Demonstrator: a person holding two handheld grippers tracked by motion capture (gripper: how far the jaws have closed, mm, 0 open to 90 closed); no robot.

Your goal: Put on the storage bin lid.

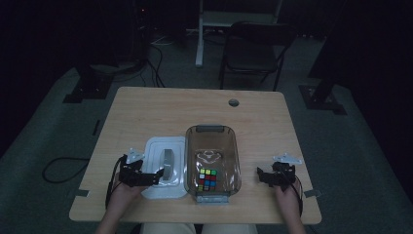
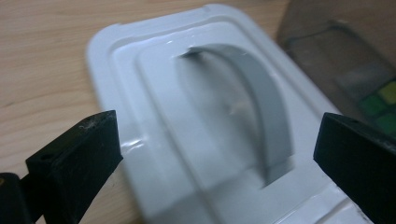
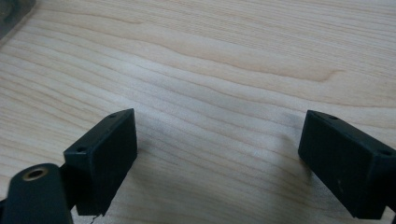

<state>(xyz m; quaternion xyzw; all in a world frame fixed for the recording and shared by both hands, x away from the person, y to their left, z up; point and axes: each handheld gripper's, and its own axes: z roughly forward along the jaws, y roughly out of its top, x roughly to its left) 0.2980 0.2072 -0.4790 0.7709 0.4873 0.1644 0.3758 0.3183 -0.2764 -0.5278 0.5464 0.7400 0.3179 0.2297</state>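
White lid [image 1: 165,168] with a grey handle [image 2: 261,107]; smoky clear box [image 1: 213,163]; puzzle cube [image 1: 207,180] — yellow, green, red, blue squares; pale wood-grain tabletop [image 1: 195,107]; black tools.

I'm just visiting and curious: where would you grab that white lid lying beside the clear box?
Probably by the grey arched handle in the middle of the white lid. It rises in a strip above the recessed centre, leaving room for a jaw on each side. The open left gripper already hovers over it, so coming down from above across the strip looks best.
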